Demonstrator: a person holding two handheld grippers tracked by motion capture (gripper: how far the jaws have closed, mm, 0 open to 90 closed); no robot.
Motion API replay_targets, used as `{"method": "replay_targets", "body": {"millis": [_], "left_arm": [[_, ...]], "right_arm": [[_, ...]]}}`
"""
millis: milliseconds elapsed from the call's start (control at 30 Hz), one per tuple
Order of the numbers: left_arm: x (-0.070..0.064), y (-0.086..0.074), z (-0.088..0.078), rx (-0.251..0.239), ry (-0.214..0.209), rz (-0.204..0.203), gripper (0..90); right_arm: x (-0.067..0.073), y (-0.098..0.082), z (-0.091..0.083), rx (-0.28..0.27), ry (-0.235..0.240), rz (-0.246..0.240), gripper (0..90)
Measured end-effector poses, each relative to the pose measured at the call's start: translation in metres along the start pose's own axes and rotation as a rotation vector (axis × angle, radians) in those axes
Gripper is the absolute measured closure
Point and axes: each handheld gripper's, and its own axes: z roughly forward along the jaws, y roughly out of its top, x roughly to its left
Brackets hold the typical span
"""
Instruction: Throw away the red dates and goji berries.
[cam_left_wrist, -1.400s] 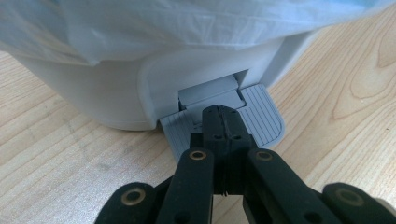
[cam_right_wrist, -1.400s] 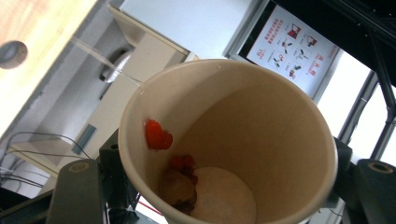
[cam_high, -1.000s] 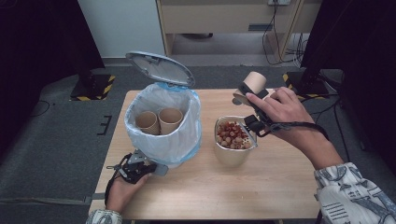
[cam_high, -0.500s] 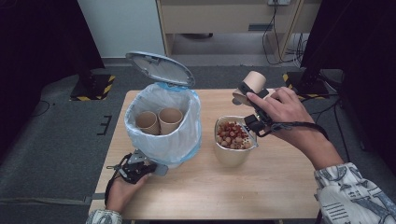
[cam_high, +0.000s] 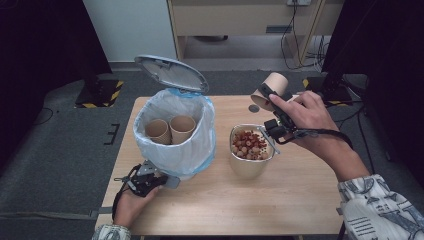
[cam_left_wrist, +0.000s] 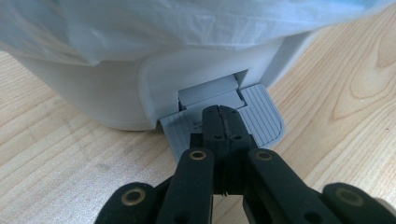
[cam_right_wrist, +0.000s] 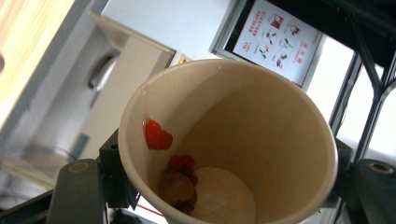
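A white pedal bin with a blue-white liner stands on the table, lid up, two paper cups inside. My left gripper is shut and its tips press on the grey pedal at the bin's base. My right gripper is shut on a tilted paper cup, held above the table's far right. In the right gripper view this cup holds a few red bits and a brown lump at its bottom. A larger cup of red and beige pieces stands beside the bin.
The wooden table has bare surface at the front and right. A small dark disc lies on it behind the full cup. A cabinet and cables stand beyond the far edge.
The right gripper and its cup have barely shifted, tilting slightly. The left gripper stays on the pedal and the lid stays up.
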Motion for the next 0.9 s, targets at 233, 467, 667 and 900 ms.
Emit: {"method": "replay_targets", "body": {"millis": [233, 467, 667, 900], "left_arm": [[0.0, 0.0, 0.0, -0.001, -0.001, -0.003, 90.0], [0.0, 0.0, 0.0, -0.001, -0.001, -0.003, 90.0], [0.0, 0.0, 0.0, -0.001, -0.001, -0.002, 90.0], [0.0, 0.0, 0.0, -0.002, -0.002, -0.005, 90.0]], "right_arm": [[0.008, 0.008, 0.003, -0.003, 0.036, -0.118, 29.1], [0.021, 0.018, 0.007, -0.021, 0.072, -0.216, 30.0], [0.031, 0.017, 0.009, -0.006, 0.102, -0.23, 30.4], [0.031, 0.016, 0.008, -0.007, 0.112, -0.279, 30.5]]}}
